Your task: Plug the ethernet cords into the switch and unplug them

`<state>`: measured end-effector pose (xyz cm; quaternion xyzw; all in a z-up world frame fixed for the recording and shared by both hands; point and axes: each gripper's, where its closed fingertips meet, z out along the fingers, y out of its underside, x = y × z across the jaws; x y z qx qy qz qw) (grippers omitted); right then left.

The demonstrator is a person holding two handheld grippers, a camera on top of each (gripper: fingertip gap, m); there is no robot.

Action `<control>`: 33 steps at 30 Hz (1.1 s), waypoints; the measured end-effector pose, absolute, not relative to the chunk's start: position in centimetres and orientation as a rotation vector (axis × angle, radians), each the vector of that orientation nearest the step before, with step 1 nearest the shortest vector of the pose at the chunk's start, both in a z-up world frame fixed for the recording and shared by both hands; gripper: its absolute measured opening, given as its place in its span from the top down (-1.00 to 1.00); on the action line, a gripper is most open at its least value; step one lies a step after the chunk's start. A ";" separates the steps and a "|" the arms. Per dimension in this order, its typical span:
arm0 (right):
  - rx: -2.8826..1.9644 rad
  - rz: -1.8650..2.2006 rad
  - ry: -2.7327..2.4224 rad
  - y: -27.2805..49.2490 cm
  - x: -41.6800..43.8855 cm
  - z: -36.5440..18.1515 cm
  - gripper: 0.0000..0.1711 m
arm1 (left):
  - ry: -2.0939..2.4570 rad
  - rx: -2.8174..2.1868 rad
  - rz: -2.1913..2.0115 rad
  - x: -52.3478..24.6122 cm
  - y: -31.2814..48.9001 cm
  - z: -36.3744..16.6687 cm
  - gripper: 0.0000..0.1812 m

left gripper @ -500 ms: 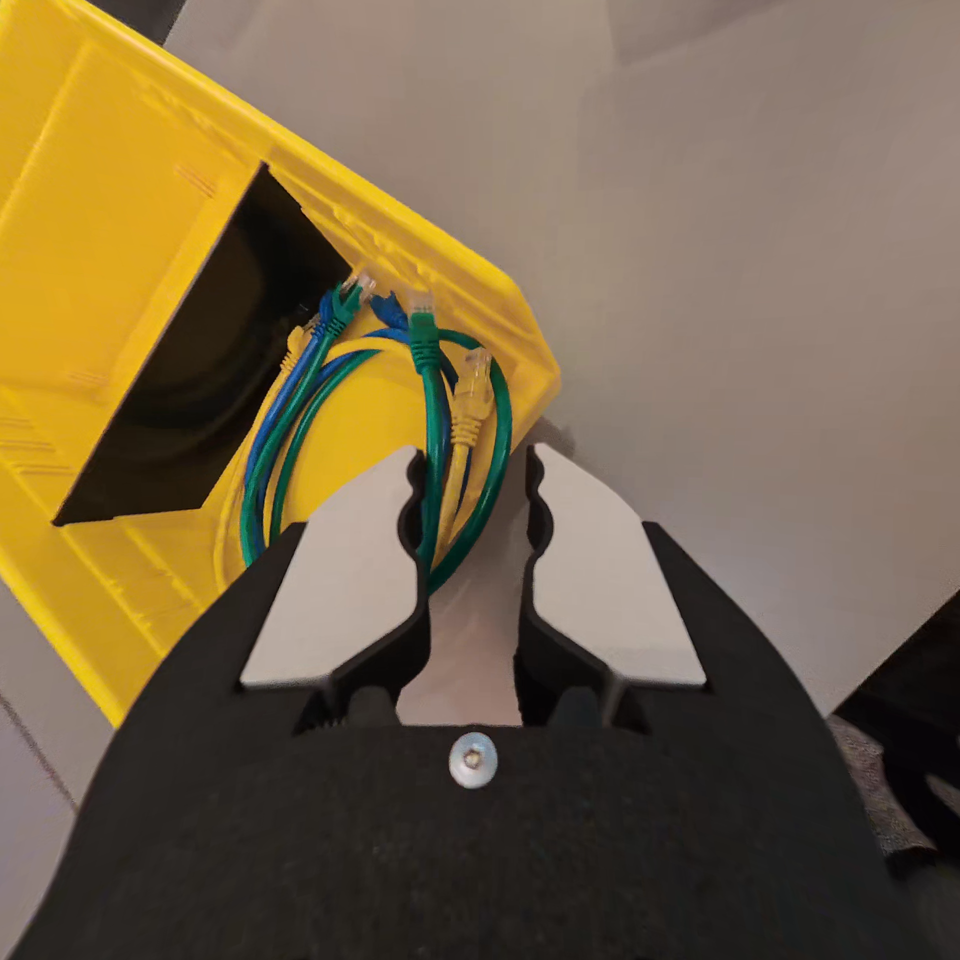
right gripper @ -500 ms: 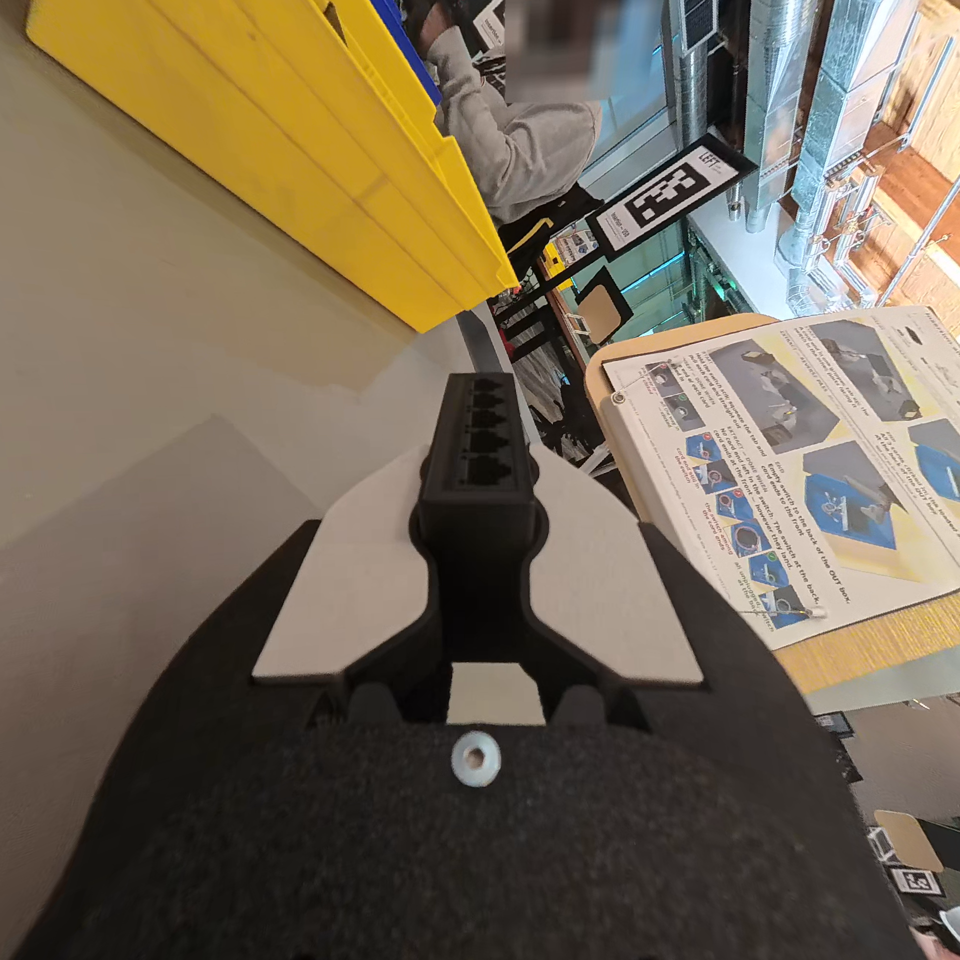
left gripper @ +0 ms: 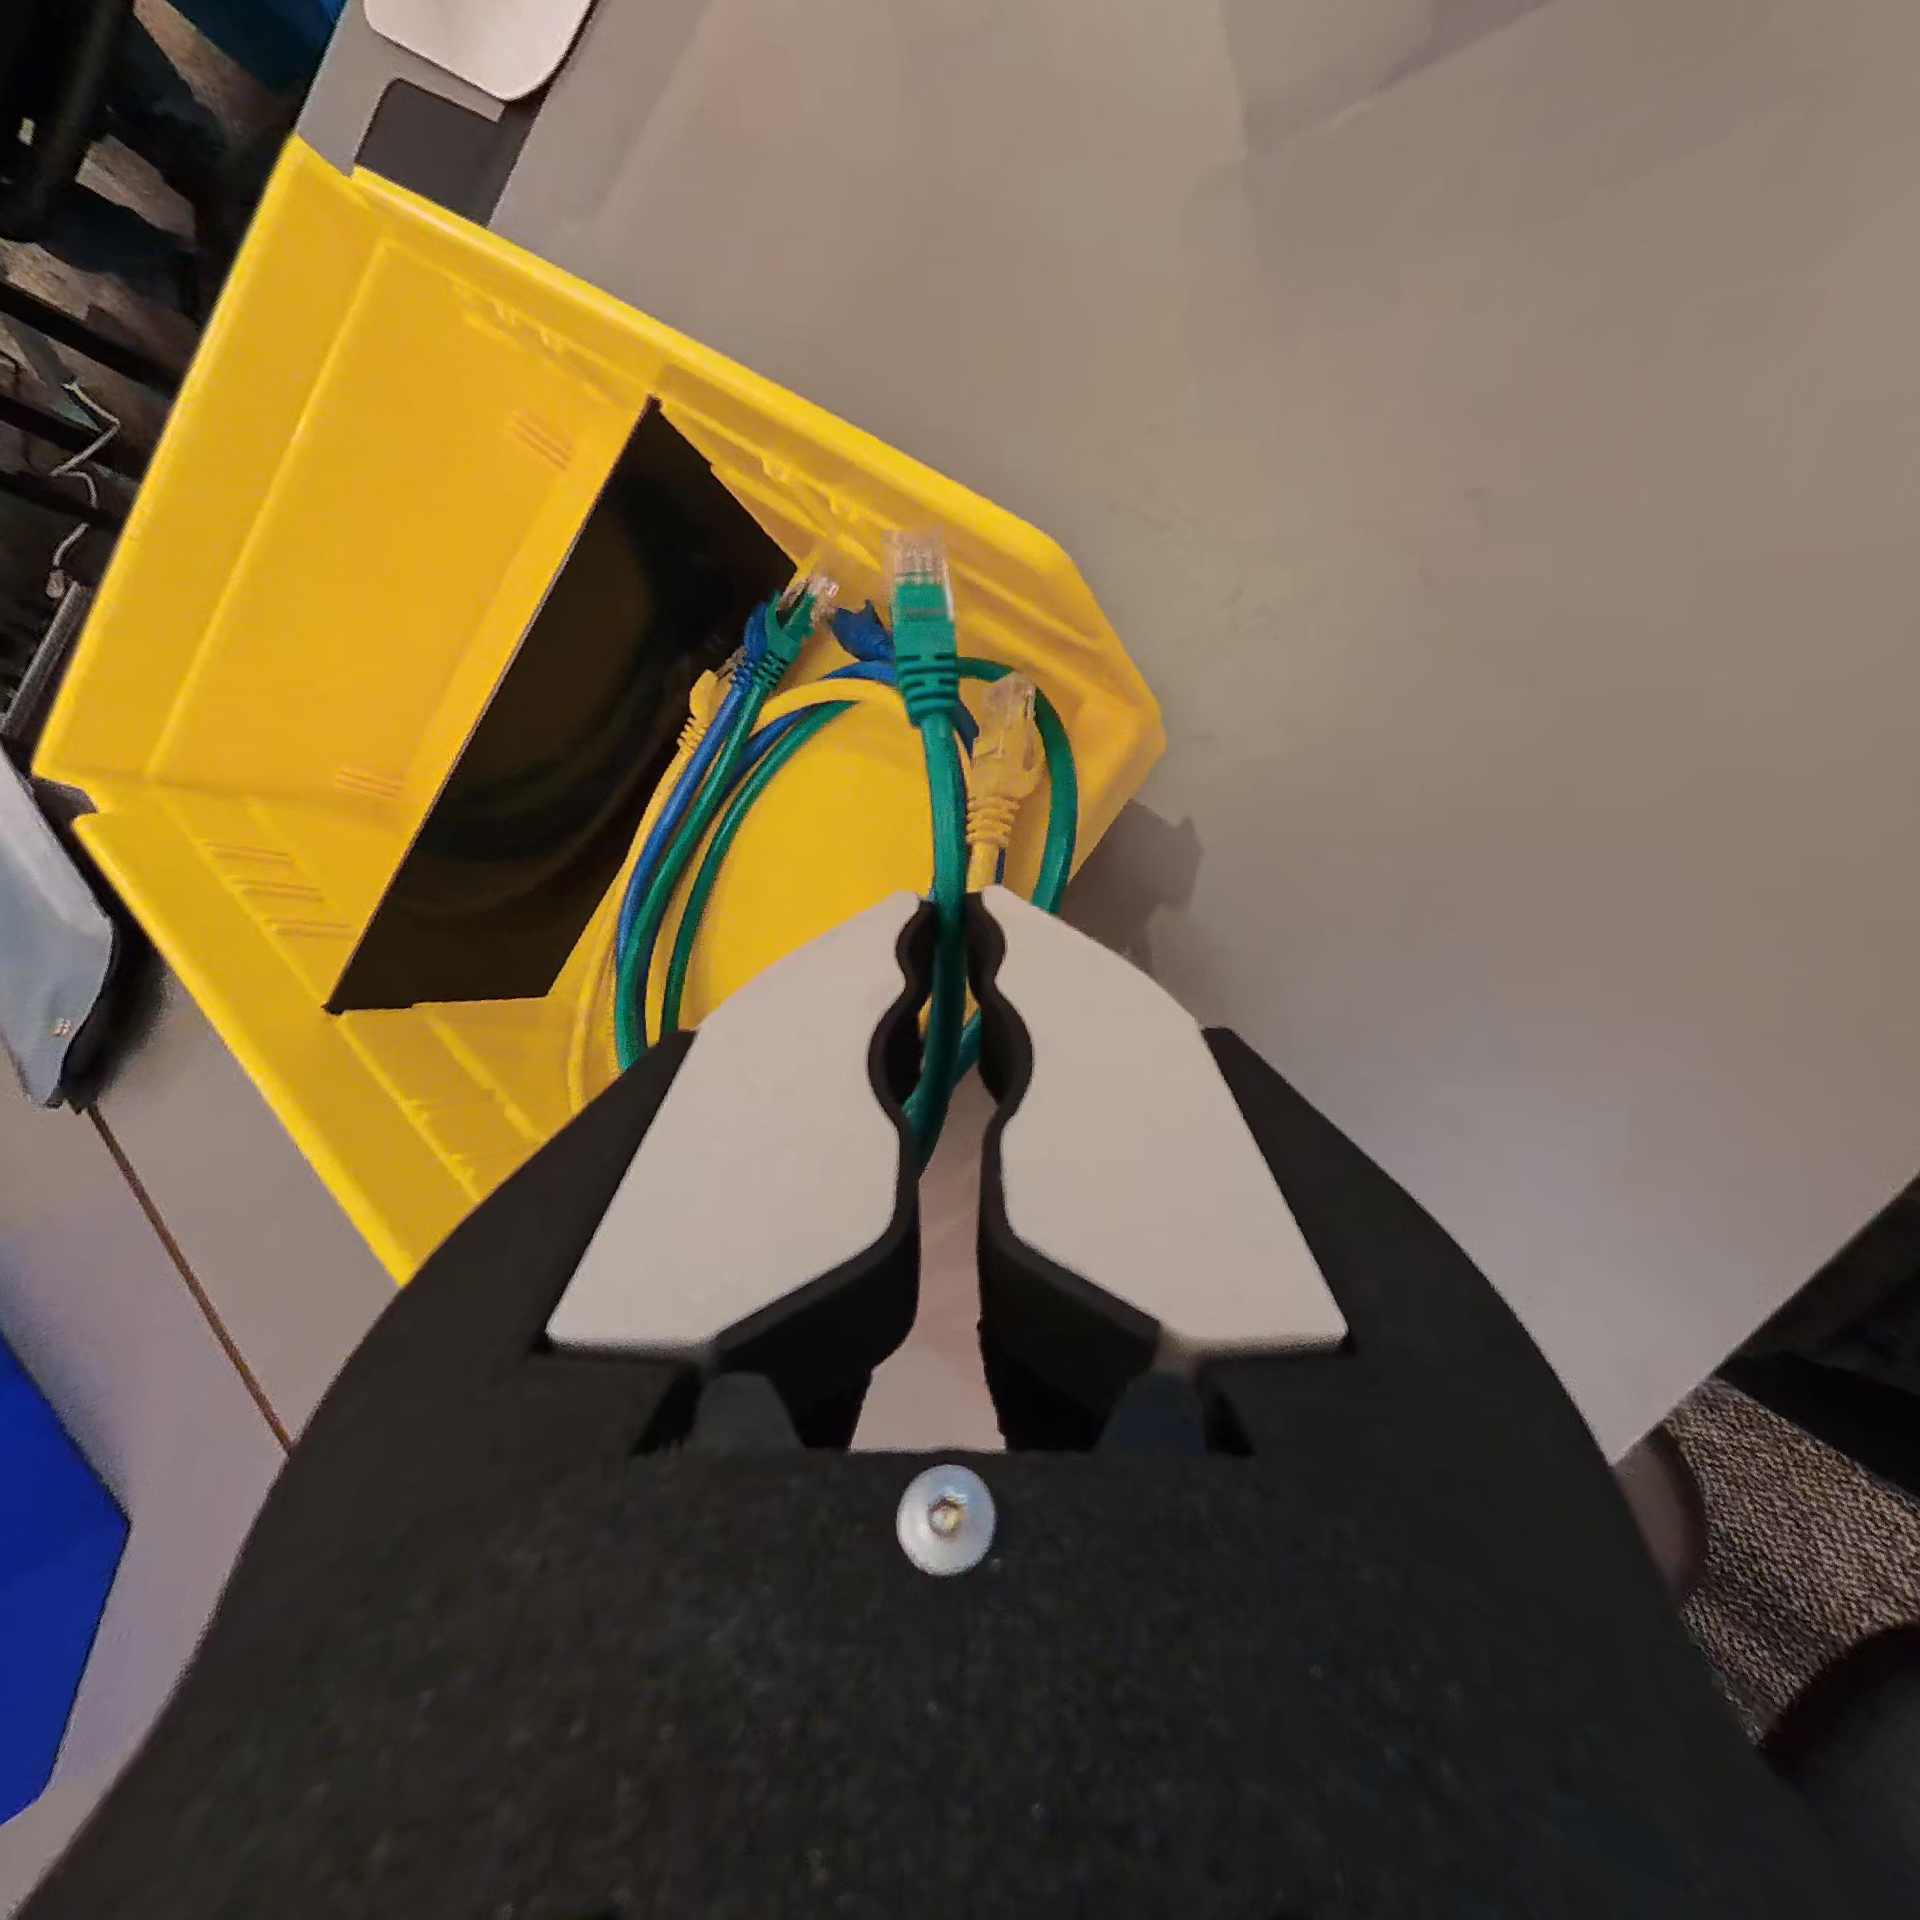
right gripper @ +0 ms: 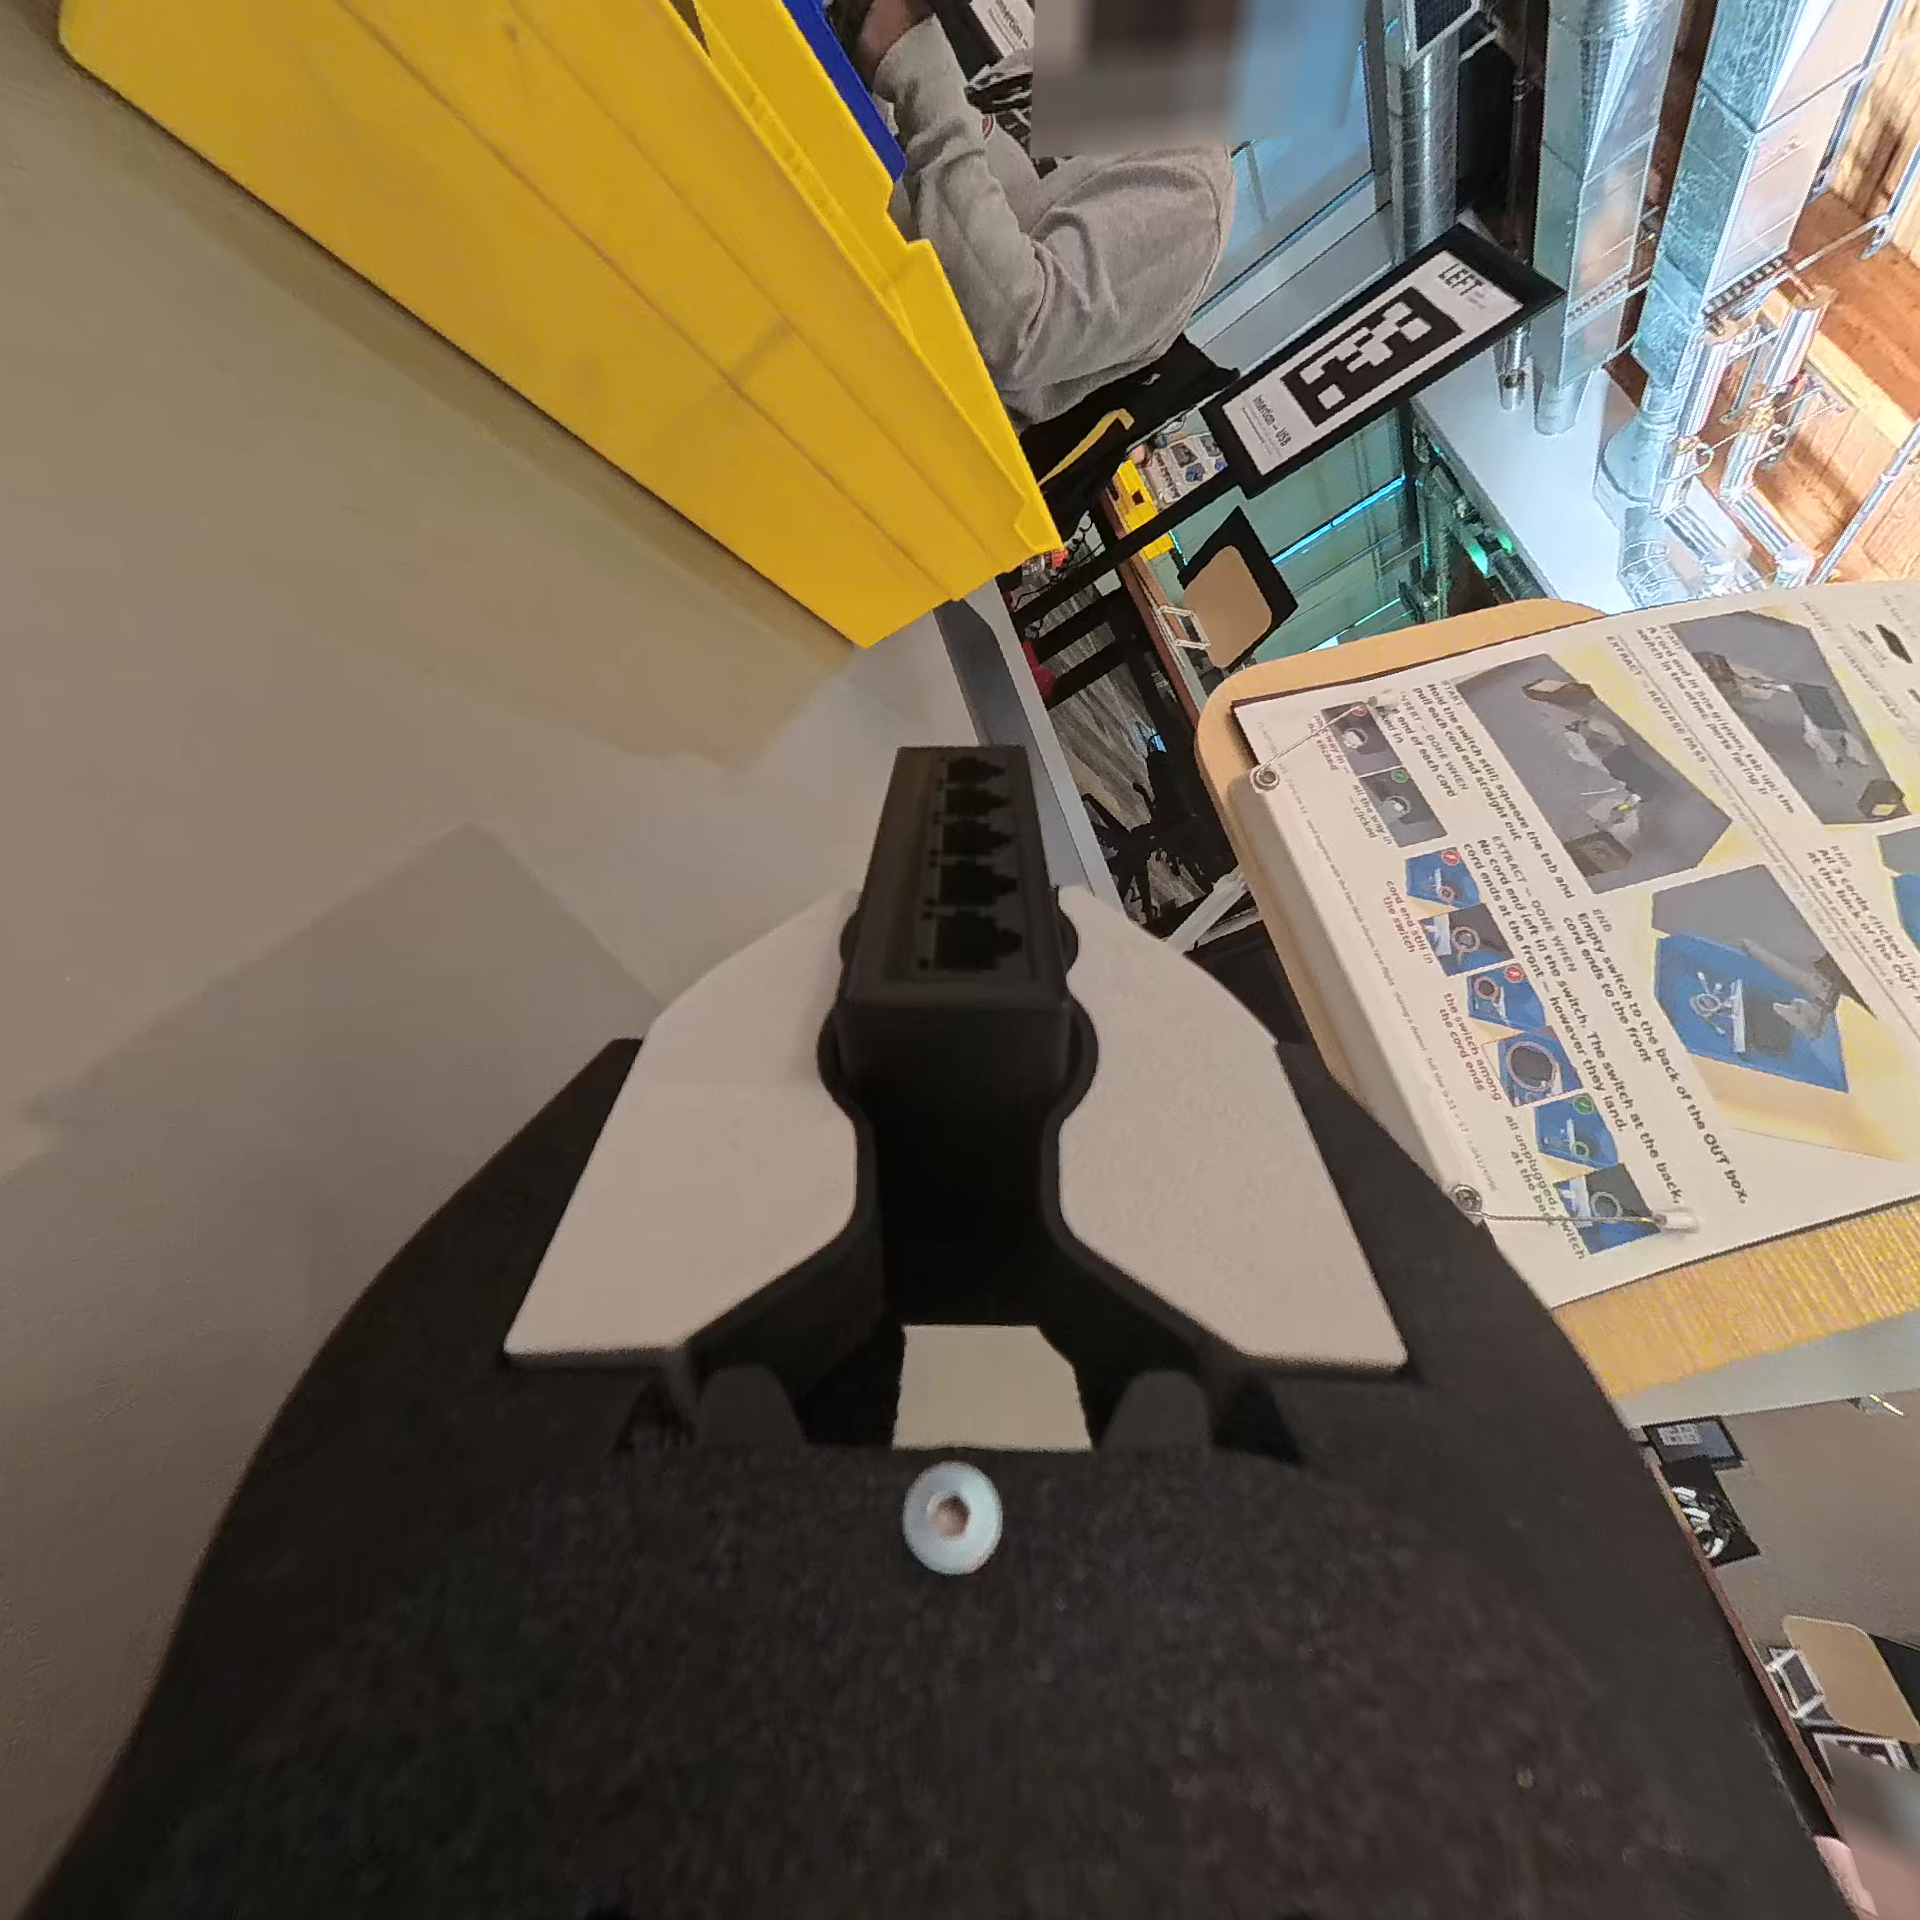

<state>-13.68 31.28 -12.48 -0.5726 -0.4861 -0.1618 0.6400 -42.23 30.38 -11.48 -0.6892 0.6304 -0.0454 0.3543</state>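
my left gripper [left gripper: 948, 920] pinches the green cord [left gripper: 940, 821] over the yellow bin [left gripper: 312, 623]; right gripper [right gripper: 961, 935] clamps the switch [right gripper: 951, 883], ports all empty. nothing plugged yet.

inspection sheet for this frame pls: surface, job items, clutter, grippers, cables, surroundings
Surface: grey tabletop, bare where it shows.
Job's things: black switch, ports empty, facing the camera; ethernet cords in the yellow bin.
Clutter: illustrated instruction sheet on a wooden board to the right of the switch.
Grippers: left gripper jaws closed on the green cord below its plug; right gripper jaws clamped on the switch body.
Cables: green, blue cord and yellow cord coiled in the bin, none plugged in.
Surroundings: a person in a grey sleeve, a marker sign, metal ducts.
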 end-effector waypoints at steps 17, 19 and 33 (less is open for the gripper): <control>-1.318 -0.391 -1.132 31.2 -13.8 -13.0 0.64 | 1.792 -1.597 0.154 -41.8 30.1 -13.8 0.93; -1.320 -0.390 -1.132 31.2 -13.8 -13.0 0.64 | 1.776 -1.595 0.160 -41.8 30.3 -13.5 0.94; -1.327 -0.377 -1.128 31.2 -13.8 -13.0 0.64 | 1.353 -1.509 -0.005 -42.8 36.2 0.5 0.94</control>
